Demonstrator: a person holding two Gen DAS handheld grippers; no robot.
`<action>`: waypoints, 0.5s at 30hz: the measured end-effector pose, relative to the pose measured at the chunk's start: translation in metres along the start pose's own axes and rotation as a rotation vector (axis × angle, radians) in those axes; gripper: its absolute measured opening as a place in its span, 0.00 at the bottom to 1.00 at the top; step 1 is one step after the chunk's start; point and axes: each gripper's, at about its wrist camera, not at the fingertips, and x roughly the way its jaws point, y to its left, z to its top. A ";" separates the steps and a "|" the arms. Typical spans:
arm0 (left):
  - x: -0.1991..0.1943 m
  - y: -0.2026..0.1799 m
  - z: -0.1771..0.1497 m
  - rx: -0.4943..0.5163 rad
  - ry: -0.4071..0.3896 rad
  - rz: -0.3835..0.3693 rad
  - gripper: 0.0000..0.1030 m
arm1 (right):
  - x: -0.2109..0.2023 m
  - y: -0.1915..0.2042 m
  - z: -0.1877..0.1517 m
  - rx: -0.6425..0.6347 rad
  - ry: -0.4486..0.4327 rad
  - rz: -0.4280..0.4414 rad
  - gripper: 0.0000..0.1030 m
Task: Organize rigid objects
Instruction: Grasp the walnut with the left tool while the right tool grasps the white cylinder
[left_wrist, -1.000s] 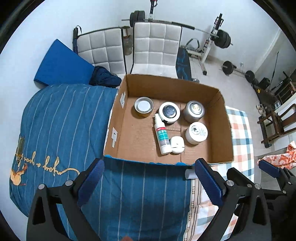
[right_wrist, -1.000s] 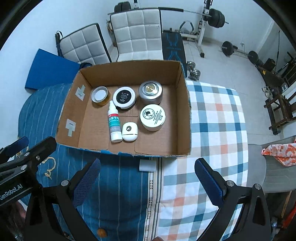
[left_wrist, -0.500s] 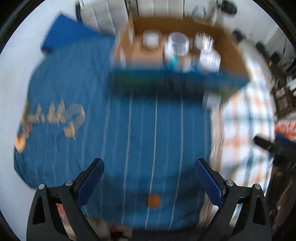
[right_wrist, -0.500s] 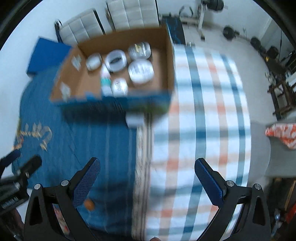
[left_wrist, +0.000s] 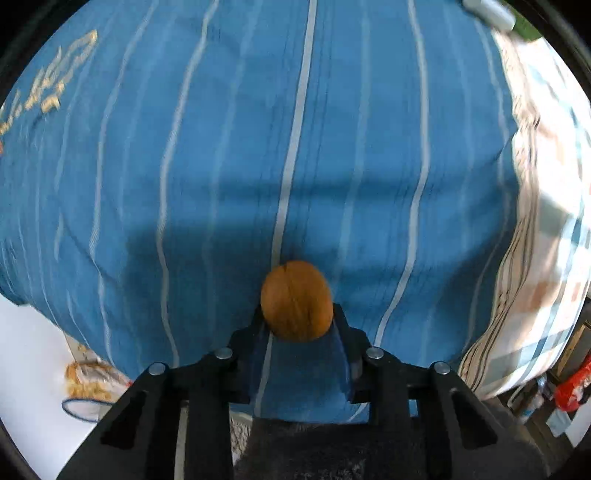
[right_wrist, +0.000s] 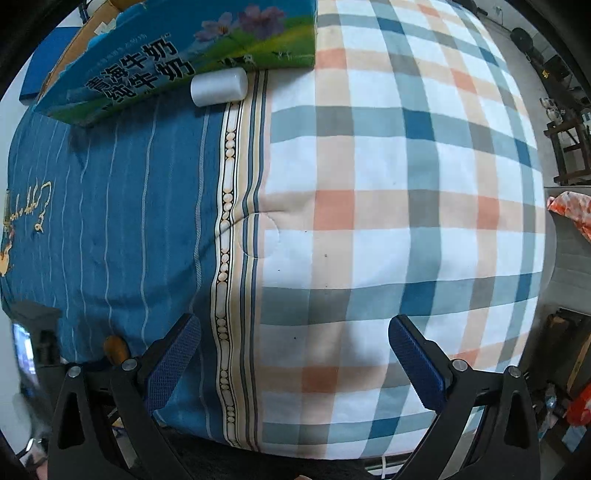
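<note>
The left gripper (left_wrist: 295, 325) has its fingers closed in against a brown walnut-like ball (left_wrist: 296, 301), apparently pinching it just above the blue striped bedspread (left_wrist: 229, 155). The right gripper (right_wrist: 295, 363) hangs with fingers spread wide, holding nothing, over the plaid sheet (right_wrist: 406, 184). A white cylinder (right_wrist: 218, 87) lies against the printed box (right_wrist: 177, 55).

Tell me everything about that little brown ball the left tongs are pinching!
The brown ball looks like a walnut: round, orange-brown, with a faint seam across its top and a dull, hard-looking shell. The left tongs are closed on its lower sides, blue pads pressing from both sides. It sits over the blue striped blanket, near the bed's front edge; whether it touches the cloth can't be told. In the right wrist view, only a sliver shows.
</note>
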 end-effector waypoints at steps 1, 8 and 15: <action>-0.006 0.000 0.005 -0.005 -0.018 -0.004 0.28 | 0.001 0.000 0.001 0.003 0.000 0.006 1.00; -0.054 -0.003 0.073 -0.047 -0.158 -0.055 0.24 | -0.007 0.005 0.038 0.084 -0.083 0.100 1.00; -0.063 -0.004 0.136 -0.043 -0.176 -0.098 0.24 | 0.003 0.018 0.101 0.189 -0.200 0.127 0.98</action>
